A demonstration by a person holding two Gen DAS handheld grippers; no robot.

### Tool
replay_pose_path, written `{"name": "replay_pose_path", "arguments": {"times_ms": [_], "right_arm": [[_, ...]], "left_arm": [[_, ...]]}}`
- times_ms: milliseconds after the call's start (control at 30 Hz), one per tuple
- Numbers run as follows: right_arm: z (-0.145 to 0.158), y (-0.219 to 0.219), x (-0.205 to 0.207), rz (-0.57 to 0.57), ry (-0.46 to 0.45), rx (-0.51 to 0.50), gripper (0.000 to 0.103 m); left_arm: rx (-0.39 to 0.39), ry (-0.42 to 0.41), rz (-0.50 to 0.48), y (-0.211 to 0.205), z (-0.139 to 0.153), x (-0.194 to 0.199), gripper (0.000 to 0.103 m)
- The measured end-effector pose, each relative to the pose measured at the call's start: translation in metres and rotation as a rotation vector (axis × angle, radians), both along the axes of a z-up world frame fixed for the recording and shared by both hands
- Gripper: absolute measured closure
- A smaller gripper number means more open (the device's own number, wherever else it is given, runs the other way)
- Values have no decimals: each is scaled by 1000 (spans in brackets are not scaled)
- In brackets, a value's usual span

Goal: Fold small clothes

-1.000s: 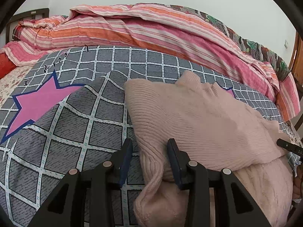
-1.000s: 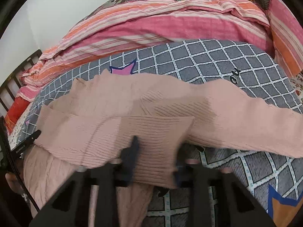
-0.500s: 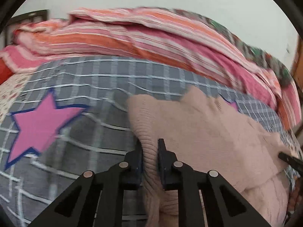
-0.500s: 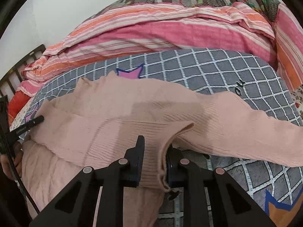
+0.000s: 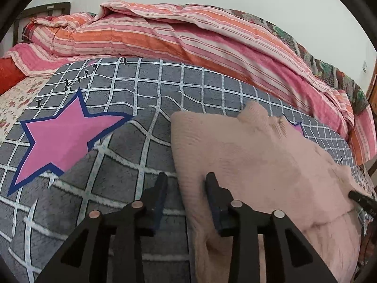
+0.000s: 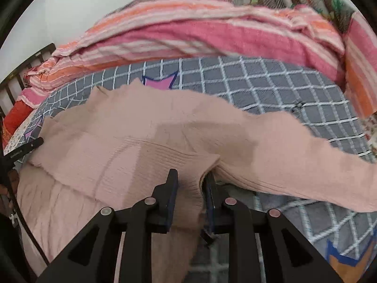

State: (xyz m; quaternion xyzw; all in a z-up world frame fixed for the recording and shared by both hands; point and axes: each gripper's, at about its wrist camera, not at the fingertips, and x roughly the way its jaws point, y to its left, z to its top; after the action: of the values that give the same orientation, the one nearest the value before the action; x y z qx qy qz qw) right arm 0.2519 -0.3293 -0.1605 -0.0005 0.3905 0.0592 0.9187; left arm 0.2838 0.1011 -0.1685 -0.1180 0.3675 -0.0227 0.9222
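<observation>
A pale pink knit sweater (image 5: 247, 151) lies on a grey checked blanket (image 5: 122, 146), its lower part folded up over its body. In the left wrist view my left gripper (image 5: 186, 184) is open, its fingers standing either side of the sweater's left folded edge. In the right wrist view the sweater (image 6: 146, 132) spreads across the blanket (image 6: 271, 87) with one sleeve (image 6: 318, 162) stretched out to the right. My right gripper (image 6: 189, 184) has its fingers apart with the folded hem corner lying between them.
A striped pink and orange duvet (image 5: 188, 37) is piled along the far side of the bed, also in the right wrist view (image 6: 212, 33). A pink star (image 5: 63, 136) is printed on the blanket at left. A dark headboard (image 6: 21, 70) stands at far left.
Both grippers closed on the sweater's folded edge half a second ago and have now opened again. The fold lies flatter on the sweater.
</observation>
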Motion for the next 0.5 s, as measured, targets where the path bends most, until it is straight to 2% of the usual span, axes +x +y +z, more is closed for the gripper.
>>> {"name": "replay_pose_path", "arguments": {"times_ms": [33, 167, 233, 300, 367, 500], "right_arm": [[2, -8, -5, -24, -7, -9, 63], [9, -44, -24, -83, -19, 17, 60], [14, -66, -32, -134, -35, 11, 53], [17, -86, -41, -183, -59, 14, 40], [18, -111, -50, -247, -71, 32, 35], [10, -154, -59, -323, -51, 98, 33]], "left_arm": [[6, -1, -9, -2, 0, -3, 60], [77, -15, -34, -12, -2, -14, 54], [83, -23, -33, -12, -2, -16, 50], [70, -27, -28, -10, -3, -16, 49], [63, -33, -23, -9, -3, -17, 47], [92, -35, -20, -13, -3, -16, 45]]}}
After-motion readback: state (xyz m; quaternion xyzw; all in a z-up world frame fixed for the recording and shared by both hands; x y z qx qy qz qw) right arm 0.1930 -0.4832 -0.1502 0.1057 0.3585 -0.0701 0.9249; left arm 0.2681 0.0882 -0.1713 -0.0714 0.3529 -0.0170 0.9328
